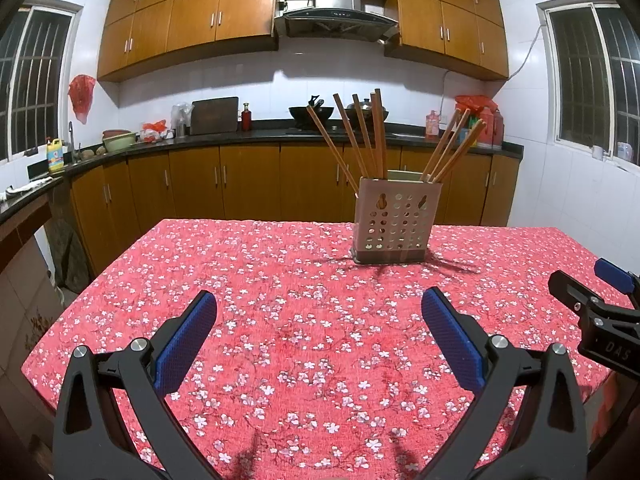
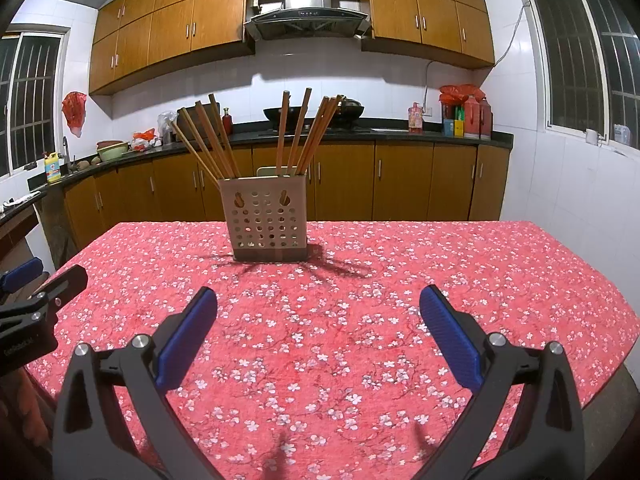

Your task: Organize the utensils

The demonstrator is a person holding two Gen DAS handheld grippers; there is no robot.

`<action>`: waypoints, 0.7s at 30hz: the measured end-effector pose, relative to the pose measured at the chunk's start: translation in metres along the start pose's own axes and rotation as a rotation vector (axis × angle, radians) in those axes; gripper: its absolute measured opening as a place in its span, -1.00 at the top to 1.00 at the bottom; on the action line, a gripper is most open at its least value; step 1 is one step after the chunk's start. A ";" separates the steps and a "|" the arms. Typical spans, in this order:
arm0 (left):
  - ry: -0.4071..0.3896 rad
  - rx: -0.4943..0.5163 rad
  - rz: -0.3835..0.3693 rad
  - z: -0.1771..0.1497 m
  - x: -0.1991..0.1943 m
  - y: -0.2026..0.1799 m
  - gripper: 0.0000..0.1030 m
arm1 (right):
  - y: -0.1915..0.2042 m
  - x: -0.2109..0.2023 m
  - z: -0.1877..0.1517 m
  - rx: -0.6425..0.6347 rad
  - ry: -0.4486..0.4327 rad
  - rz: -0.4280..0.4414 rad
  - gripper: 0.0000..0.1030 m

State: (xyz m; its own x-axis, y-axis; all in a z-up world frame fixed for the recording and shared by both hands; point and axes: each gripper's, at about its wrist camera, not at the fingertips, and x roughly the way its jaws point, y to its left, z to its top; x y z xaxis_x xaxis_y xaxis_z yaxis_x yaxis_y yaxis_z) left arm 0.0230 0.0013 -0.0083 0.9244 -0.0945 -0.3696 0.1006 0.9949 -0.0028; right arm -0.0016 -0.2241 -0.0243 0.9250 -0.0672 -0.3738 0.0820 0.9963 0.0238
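Left wrist view shows chopsticks (image 1: 376,136) already standing in the holder (image 1: 396,220) at frame centre (task apparently finished), both left gripper (image 1: 320,336) and right gripper (image 2: 318,332) spread wide, empty, nothing left to pick.

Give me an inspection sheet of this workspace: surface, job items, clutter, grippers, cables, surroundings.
Surface: table under a red floral tablecloth, nothing loose lying on the part in view.
Job's things: beige perforated utensil holder upright near the far edge; brown wooden chopsticks stand in it, fanned in groups to the left and right.
Clutter: nothing seen on the table.
Grippers: left hand-held gripper and right hand-held gripper both open, empty, above the cloth and short of the holder.
Cables: white wall cable beside the right window; none on the table.
Surroundings: wooden kitchen cabinets, black wok on the counter, steel range hood.
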 end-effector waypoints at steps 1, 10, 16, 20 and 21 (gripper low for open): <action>0.000 0.000 0.000 0.000 0.000 0.000 -0.97 | 0.001 0.000 0.000 0.000 0.001 0.000 -0.92; 0.002 0.002 0.002 0.000 -0.001 -0.001 -0.97 | 0.003 0.000 -0.001 0.002 0.003 0.000 -0.92; 0.009 0.002 -0.002 -0.001 -0.001 -0.001 -0.97 | 0.002 0.001 -0.002 0.004 0.005 0.003 -0.92; 0.010 0.000 0.000 -0.001 -0.001 -0.003 -0.97 | 0.002 0.002 -0.003 0.005 0.006 0.004 -0.92; 0.010 0.000 -0.001 -0.001 -0.001 -0.003 -0.97 | 0.002 0.002 -0.003 0.005 0.006 0.004 -0.92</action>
State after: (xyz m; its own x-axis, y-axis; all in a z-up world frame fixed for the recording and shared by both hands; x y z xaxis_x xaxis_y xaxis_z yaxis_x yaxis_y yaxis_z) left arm 0.0217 -0.0012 -0.0085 0.9204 -0.0947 -0.3793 0.1010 0.9949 -0.0033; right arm -0.0008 -0.2219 -0.0276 0.9230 -0.0628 -0.3796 0.0799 0.9964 0.0295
